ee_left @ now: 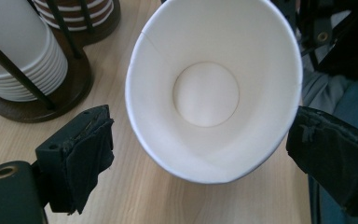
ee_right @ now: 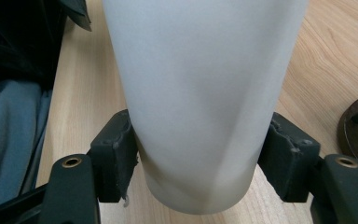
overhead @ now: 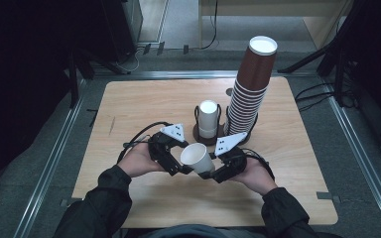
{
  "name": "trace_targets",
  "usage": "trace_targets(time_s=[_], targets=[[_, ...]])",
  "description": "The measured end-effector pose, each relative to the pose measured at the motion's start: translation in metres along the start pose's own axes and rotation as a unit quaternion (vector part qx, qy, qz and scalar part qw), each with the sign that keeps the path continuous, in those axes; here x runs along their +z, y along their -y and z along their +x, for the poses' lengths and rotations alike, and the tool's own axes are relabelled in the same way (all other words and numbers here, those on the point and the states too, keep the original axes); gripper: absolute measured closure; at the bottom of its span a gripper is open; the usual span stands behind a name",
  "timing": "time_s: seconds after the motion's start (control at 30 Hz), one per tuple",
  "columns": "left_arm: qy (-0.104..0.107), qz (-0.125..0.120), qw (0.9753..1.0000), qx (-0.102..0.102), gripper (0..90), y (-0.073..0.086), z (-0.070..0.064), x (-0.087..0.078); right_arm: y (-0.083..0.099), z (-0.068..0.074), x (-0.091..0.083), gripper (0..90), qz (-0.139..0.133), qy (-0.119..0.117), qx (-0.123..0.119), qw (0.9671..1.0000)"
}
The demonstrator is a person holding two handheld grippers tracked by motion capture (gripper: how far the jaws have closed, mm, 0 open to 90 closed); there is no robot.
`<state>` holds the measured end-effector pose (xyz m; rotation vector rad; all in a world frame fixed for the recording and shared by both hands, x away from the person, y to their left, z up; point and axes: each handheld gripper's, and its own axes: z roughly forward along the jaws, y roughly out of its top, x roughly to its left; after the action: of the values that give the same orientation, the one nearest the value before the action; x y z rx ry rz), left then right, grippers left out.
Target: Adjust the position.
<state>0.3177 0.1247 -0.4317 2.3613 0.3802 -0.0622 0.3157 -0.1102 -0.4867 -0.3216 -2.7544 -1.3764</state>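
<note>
With your right tool (overhead: 212,173) clenched on the white cup's (overhead: 197,157) base above the bench's (overhead: 287,188) 6 o'clock edge, bring your released left tool (overhead: 182,167) squarely around the rim before squeezing gently.

High view: overhead, facing forward and down on whole table (overhead: 129,109) | left gripper view: close, into white cup (ee_left: 214,88) mouth | right gripper view: closer, on cup's side | shared: cup.

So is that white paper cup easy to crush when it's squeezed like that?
Probably. The white paper cup looks thin-walled, and the right gripper clamps near its base, likely the stiffer part. Its open rim seems softer, with the left gripper open around it. It's probably light, and tapered, so it might slip.
</note>
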Motion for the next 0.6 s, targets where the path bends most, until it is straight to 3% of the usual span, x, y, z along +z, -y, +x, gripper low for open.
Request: trace_targets(time_s=[0.1,0.3,0.37,0.53,0.6], targets=[[0.016,-0.02,0.9995,-0.017,7.4,0.001,-0.001,0.002,0.0,0.0,0.0,34.3,-0.005,-0.003,0.001,1.0],[0.01,-0.058,0.9978,-0.029,7.5,-0.001,-0.001,0.002,0.0,0.001,0.0,34.2,-0.013,-0.01,0.011,0.9998],[0.016,-0.063,0.9973,-0.033,7.5,-0.001,-0.001,0.004,-0.001,0.001,0.002,34.2,-0.022,-0.013,0.013,0.9996],[0.009,-0.057,0.998,-0.027,8.9,-0.001,-0.005,0.01,-0.002,0.002,0.003,34.2,-0.027,-0.019,0.012,0.9994],[0.006,-0.061,0.9978,-0.025,14.7,-0.002,-0.006,0.011,-0.002,0.002,0.003,34.2,-0.029,-0.021,0.014,0.9993]])
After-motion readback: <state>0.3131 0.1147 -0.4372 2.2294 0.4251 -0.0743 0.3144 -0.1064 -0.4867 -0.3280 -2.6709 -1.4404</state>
